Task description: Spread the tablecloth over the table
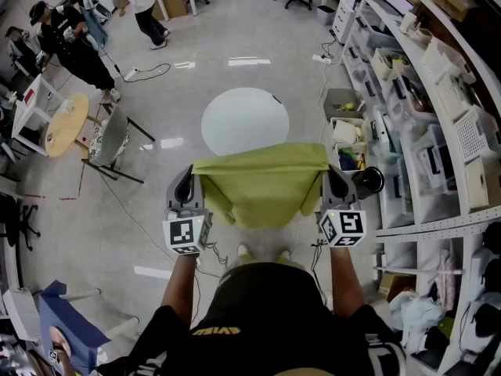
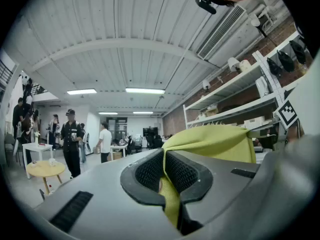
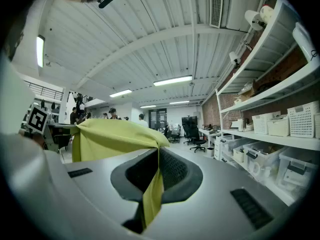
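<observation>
A yellow-green tablecloth [image 1: 262,180] hangs stretched between my two grippers, held up in the air in front of me. My left gripper [image 1: 188,177] is shut on its left corner, the cloth [image 2: 210,143] pinched between the dark pads and running off to the right. My right gripper [image 1: 335,177] is shut on the right corner, with the cloth [image 3: 112,136] draping away to the left. The round white table [image 1: 245,121] stands on the floor just beyond the cloth, its top bare.
Long white shelving [image 1: 438,131] packed with bins and boxes runs along my right. A folding chair [image 1: 109,141] and a small round wooden table [image 1: 66,124] stand to the left. People [image 1: 70,45] are at the far left and back. A cable [image 1: 149,73] lies on the floor.
</observation>
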Available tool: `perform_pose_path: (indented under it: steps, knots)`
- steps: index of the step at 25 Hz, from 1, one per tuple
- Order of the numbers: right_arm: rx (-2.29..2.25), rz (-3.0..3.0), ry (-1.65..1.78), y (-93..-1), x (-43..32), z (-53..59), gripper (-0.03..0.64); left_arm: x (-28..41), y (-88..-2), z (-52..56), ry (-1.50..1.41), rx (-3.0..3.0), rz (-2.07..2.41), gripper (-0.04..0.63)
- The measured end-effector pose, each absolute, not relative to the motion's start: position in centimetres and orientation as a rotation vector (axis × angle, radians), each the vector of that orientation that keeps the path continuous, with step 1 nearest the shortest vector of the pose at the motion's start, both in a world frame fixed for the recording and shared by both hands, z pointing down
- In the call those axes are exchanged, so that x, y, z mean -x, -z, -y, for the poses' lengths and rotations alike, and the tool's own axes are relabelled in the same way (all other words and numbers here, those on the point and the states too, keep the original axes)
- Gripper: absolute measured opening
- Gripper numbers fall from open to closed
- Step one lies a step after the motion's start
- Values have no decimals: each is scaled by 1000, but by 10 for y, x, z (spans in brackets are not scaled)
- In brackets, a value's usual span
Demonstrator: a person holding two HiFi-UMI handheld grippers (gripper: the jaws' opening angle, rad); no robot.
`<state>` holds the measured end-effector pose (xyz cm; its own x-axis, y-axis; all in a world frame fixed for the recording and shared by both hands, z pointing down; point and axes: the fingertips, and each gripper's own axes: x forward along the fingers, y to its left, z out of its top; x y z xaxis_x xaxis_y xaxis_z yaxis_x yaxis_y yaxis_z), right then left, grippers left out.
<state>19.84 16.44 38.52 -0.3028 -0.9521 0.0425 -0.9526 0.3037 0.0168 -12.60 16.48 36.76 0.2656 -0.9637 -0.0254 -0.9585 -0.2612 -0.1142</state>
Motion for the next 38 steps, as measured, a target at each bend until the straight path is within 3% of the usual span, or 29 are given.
perform_pose_path:
  steps: [14,38]
  knots:
    - [-1824,2480,13,-394,-200,-146,8,122,-360,-152,106,2321,-1790,21]
    - [-1871,2330,146,-402,-143,-157,8,180,-388,-156,116,2389,-1769,21]
